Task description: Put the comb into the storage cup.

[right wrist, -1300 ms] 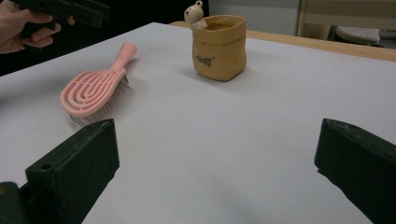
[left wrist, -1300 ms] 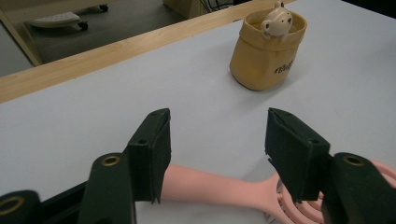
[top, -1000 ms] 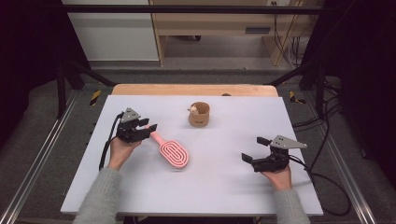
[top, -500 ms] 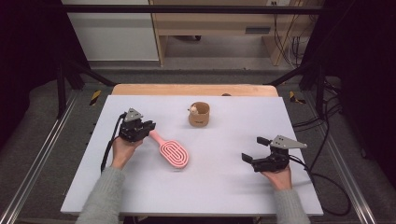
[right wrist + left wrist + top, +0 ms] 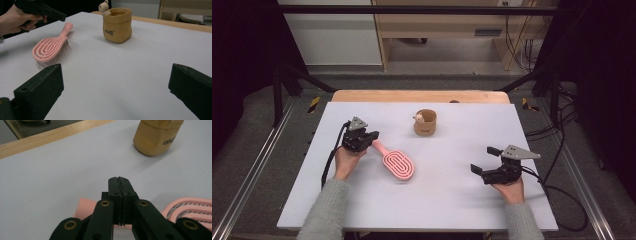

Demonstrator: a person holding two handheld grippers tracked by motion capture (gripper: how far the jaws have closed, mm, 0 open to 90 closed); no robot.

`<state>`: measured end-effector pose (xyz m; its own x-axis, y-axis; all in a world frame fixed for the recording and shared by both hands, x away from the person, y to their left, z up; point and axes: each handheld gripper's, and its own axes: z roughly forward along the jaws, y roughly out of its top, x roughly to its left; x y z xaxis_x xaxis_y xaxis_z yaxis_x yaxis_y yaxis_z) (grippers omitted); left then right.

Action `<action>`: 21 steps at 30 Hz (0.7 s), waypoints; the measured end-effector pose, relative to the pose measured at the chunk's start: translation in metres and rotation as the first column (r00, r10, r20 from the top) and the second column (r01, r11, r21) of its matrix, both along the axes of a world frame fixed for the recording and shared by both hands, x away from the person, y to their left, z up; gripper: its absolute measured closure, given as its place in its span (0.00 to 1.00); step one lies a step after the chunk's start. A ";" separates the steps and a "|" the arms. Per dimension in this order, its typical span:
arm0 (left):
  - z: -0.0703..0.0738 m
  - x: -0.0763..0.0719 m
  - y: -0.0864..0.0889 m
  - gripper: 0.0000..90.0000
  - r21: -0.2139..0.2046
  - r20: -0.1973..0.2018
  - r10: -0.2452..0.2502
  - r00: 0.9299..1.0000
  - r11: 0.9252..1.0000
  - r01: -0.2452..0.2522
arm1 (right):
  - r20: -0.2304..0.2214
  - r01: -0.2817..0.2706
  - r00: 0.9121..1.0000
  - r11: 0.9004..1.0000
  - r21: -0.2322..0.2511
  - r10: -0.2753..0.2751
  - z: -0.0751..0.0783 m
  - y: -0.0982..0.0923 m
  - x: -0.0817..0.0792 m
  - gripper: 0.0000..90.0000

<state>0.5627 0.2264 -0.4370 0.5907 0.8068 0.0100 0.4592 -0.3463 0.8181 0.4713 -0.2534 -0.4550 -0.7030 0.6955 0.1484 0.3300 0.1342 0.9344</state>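
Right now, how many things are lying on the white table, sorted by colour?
Pink: 1, the hairbrush
Tan: 1, the small pouch with a little figure at its rim
Total: 2

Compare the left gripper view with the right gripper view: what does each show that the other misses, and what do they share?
Left gripper view: the left claw close up, jaws pressed together after just closing, nothing between them, the brush handle underneath. Right gripper view: the right claw wide open, the hand holding the left claw, the brush's bristles, a small figure in the cup. Shared: brush, cup, white table.
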 end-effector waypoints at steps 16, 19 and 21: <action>-0.010 0.006 -0.004 0.99 0.024 -0.011 0.003 1.000 1.000 -0.003 | 0.000 0.000 1.000 1.000 0.000 0.000 0.000 0.000 0.000 0.00; -0.012 0.007 -0.006 0.99 0.039 -0.017 0.008 1.000 0.999 -0.007 | 0.001 -0.001 1.000 1.000 0.001 0.001 0.000 0.000 0.000 0.00; -0.014 0.008 -0.006 0.99 0.046 -0.016 0.010 1.000 0.999 -0.009 | 0.001 0.000 1.000 1.000 0.000 0.000 0.000 0.000 0.000 0.00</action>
